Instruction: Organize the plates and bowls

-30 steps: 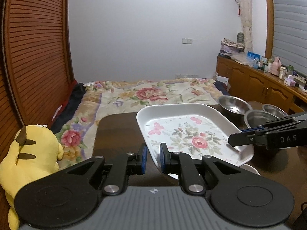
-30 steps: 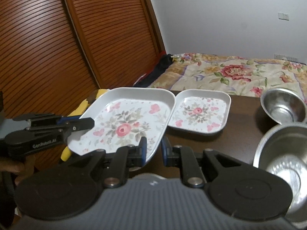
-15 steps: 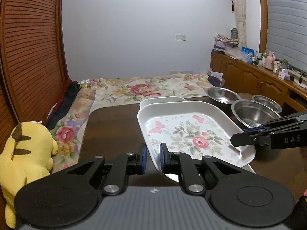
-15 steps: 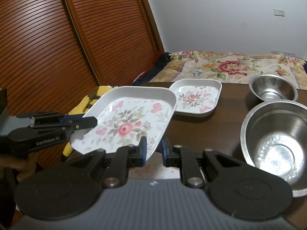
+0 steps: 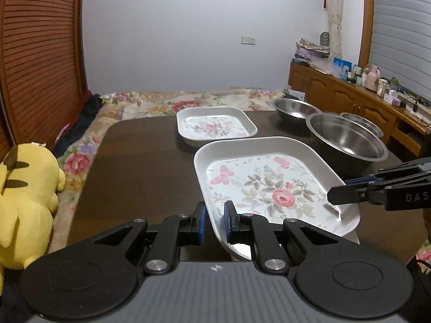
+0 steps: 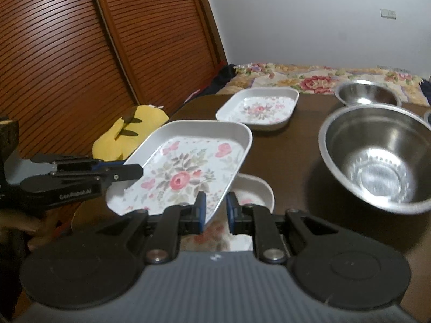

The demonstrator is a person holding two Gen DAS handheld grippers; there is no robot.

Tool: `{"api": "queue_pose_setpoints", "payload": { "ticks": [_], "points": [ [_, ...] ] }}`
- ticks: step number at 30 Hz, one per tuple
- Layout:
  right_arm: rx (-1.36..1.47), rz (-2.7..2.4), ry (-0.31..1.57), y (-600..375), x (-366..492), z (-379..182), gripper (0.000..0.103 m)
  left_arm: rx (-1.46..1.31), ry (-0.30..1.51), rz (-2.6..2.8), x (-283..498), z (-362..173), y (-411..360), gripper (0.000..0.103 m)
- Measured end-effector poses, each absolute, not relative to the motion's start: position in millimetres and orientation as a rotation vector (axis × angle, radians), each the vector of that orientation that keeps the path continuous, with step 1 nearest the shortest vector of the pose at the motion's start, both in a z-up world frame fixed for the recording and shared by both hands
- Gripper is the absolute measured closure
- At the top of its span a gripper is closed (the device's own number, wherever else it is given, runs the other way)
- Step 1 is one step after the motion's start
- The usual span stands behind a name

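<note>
Both tools grip the big floral plate by opposite rims: left tool, right tool. It hangs tilted above the counter, near a smaller plate and steel bowls to its right.

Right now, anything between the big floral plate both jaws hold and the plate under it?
Nothing visible. The large floral plate hangs clamped by left gripper and right gripper, directly over another floral plate on the table. The steel bowl stands clear, beside it.
</note>
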State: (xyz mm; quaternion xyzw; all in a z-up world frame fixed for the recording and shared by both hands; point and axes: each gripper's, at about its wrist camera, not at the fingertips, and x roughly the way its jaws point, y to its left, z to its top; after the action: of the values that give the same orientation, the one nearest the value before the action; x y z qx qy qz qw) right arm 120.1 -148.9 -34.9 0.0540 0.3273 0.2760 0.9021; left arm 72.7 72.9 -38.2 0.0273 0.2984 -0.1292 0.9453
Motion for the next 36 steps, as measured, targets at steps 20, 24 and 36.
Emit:
{"api": "queue_pose_setpoints", "payload": {
  "ticks": [20,24,36],
  "points": [
    [0.081,0.528,0.663,-157,97,-55,0.085,0.119,0.635,-0.262,64,-57,56,0.088],
    [0.086,0.526,0.657,-158,96,-55,0.085,0.138,0.647,-0.250,65,-63,53,0.088],
    [0.098,0.522,0.658,-161,96,-60,0.083,0.130,0.654,-0.245,67,-68,52,0.088]
  ]
}}
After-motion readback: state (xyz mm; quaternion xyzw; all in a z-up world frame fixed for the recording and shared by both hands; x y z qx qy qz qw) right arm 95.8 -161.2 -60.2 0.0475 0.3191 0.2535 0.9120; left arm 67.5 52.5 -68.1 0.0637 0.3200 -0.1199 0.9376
